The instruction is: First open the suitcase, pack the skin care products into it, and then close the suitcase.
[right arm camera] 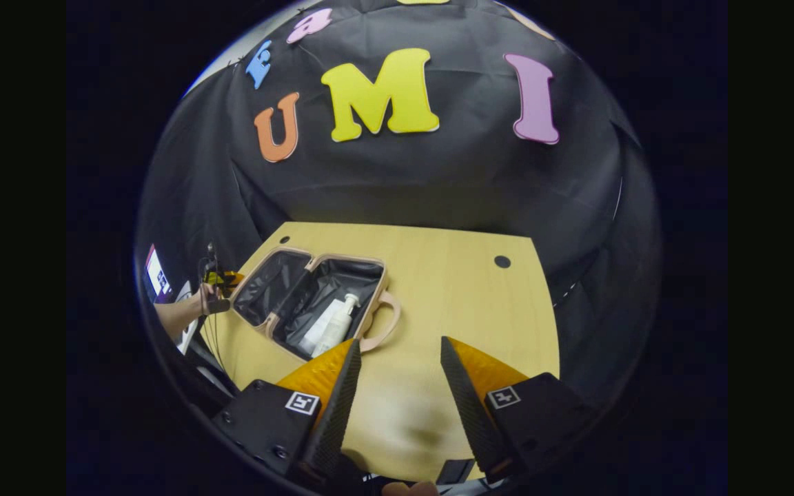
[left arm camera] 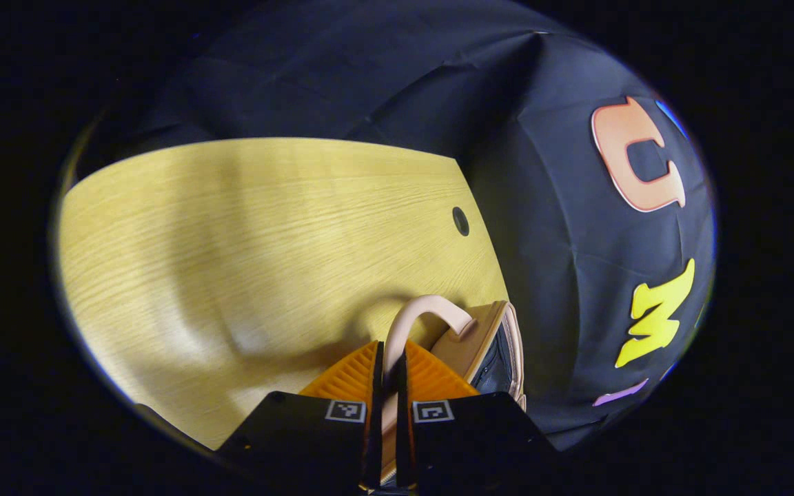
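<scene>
In the right gripper view the pink suitcase lies open on the wooden table, its black lining showing. Two white skin care bottles lie in its right half, and a pink handle sticks out on that side. My right gripper hovers open over the table just in front of the case, holding nothing. At the case's far left edge a hand holds my left gripper. In the left gripper view my left gripper is shut on the other pink handle, with the lid's edge just beyond.
Black cloth walls close in the table at the back and on both sides. A round cable hole lies near the table's back right corner. Bare tabletop stretches away from the lid in the left gripper view.
</scene>
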`<control>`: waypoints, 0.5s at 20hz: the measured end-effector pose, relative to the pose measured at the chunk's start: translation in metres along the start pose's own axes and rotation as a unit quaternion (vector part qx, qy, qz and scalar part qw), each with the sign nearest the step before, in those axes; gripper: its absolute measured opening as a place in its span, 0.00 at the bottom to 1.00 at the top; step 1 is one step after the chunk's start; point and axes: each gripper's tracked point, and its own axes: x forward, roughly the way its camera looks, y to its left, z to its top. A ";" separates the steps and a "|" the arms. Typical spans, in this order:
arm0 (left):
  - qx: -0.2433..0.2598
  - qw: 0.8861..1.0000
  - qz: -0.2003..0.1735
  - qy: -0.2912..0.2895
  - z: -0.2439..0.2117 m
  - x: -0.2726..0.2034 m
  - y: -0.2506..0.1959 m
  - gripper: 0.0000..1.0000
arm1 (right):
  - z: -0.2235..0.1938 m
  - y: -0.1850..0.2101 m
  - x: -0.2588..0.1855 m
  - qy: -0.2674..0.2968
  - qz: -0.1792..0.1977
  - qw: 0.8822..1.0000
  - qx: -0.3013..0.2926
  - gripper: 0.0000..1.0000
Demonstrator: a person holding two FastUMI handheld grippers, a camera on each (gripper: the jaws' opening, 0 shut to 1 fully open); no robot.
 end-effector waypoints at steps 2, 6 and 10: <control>0.047 0.999 -0.001 -0.026 0.008 -0.018 -0.022 0.08 | 0.009 -0.006 -0.005 -0.028 -0.014 0.999 0.017 0.70; 0.152 0.985 -0.016 -0.074 0.016 -0.064 -0.082 0.06 | 0.003 -0.040 -0.007 -0.052 -0.055 0.994 0.078 0.70; 0.250 0.957 -0.037 -0.141 -0.004 -0.113 -0.156 0.05 | 0.005 -0.080 -0.013 -0.091 -0.113 0.985 0.091 0.70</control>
